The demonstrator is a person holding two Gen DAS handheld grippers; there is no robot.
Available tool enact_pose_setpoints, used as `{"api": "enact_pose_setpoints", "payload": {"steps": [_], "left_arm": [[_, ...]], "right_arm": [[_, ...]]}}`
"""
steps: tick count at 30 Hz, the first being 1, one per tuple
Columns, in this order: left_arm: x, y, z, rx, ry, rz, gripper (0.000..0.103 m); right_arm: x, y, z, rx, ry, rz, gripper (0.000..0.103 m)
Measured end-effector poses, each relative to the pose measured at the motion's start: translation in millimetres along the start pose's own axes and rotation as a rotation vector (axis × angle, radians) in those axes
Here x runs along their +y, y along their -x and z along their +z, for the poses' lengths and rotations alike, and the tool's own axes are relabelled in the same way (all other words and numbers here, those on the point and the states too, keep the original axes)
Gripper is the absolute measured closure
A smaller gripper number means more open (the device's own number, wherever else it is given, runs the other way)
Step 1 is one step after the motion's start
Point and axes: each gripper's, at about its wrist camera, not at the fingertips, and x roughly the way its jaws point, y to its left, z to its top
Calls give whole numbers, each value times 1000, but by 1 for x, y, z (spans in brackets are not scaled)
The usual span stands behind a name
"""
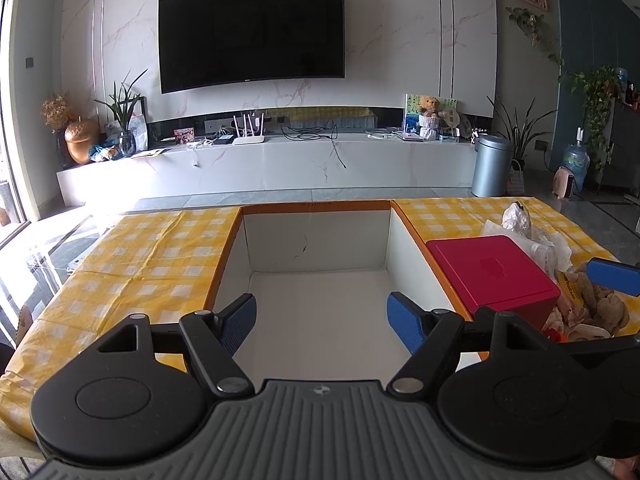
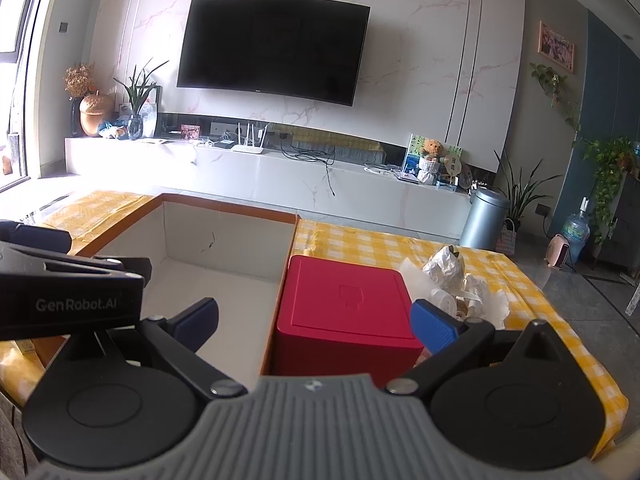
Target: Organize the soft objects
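**Left wrist view: both grippers empty, soft things waiting at lower right**

Left wrist view, bottom centre: the left gripper (image 1: 322,318) gapes wide over the bare white box (image 1: 316,248), gripping nothing. The right gripper (image 2: 316,322) is likewise spread and empty. Soft toys (image 1: 600,312) lie heaped at lower right, beside the red box (image 1: 490,272). Best approach: pinch one toy squarely by its bulk, lift clear, then carry it across.

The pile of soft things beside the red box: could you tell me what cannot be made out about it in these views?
- Left wrist view: the soft pile is partly hidden by the red box and the right gripper, and cut by the right edge.
- Right wrist view: the pile's near part lies behind a blue finger; individual items are unclear.
- How many items: cannot tell.
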Motion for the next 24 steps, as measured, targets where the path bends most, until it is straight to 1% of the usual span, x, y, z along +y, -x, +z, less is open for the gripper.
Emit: {"api": "enact_pose_setpoints", "payload": {"steps": [24], "left_arm": [[2, 1, -2, 5, -6, 3, 15]], "right_arm": [[2, -4, 0, 14, 9, -2, 3]]}}
